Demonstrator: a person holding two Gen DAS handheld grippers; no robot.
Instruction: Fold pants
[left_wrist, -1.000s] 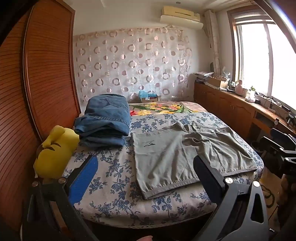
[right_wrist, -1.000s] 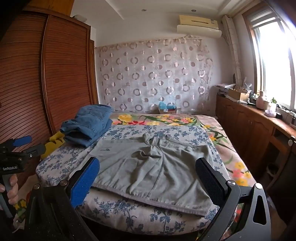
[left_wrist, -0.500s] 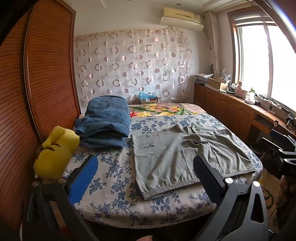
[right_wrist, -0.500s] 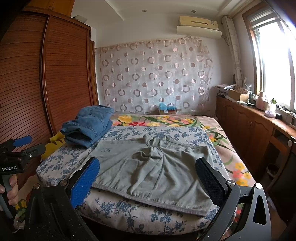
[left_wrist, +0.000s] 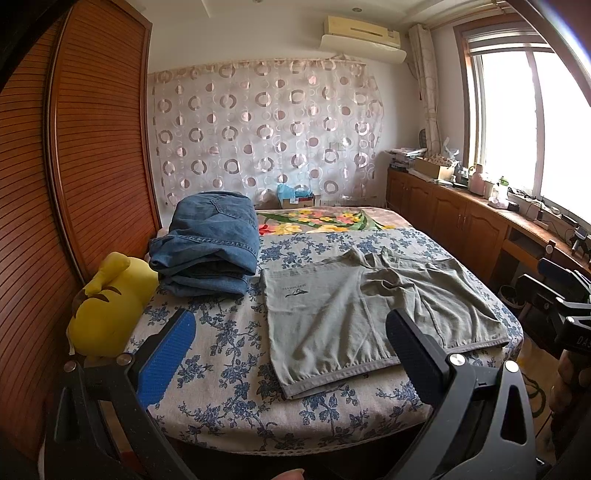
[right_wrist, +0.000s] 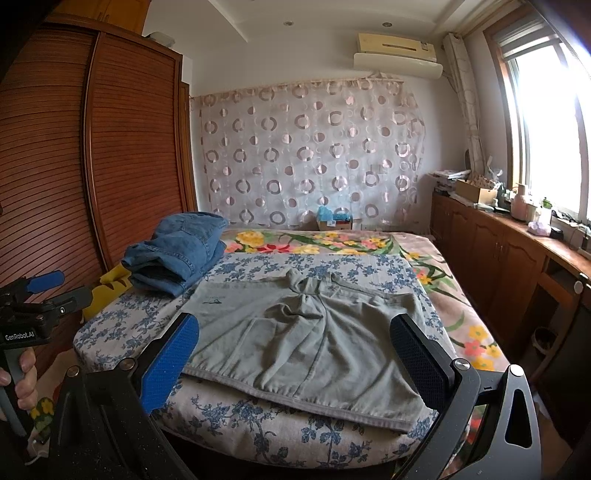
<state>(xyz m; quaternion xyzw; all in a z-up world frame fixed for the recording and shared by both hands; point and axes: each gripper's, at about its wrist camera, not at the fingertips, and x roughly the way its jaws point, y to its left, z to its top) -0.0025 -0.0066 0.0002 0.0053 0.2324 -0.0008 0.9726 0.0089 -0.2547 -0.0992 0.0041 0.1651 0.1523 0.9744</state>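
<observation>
Left tongs (left_wrist: 288, 354) stand wide apart, empty, above the near edge of the bed (left_wrist: 229, 373). Right tongs (right_wrist: 295, 354) likewise gape, gripping nothing, at the bed's foot. Grey-green cotton pants (left_wrist: 354, 317) lie spread flat on the blue-flowered bedspread, waistband nearest. Folded blue denim jeans (left_wrist: 210, 243) sit beside them, touching a yellow plush toy (left_wrist: 110, 306).

Pants (left_wrist: 362, 314) flat on bed (left_wrist: 229, 354), folded jeans (left_wrist: 210, 240) to their left
</observation>
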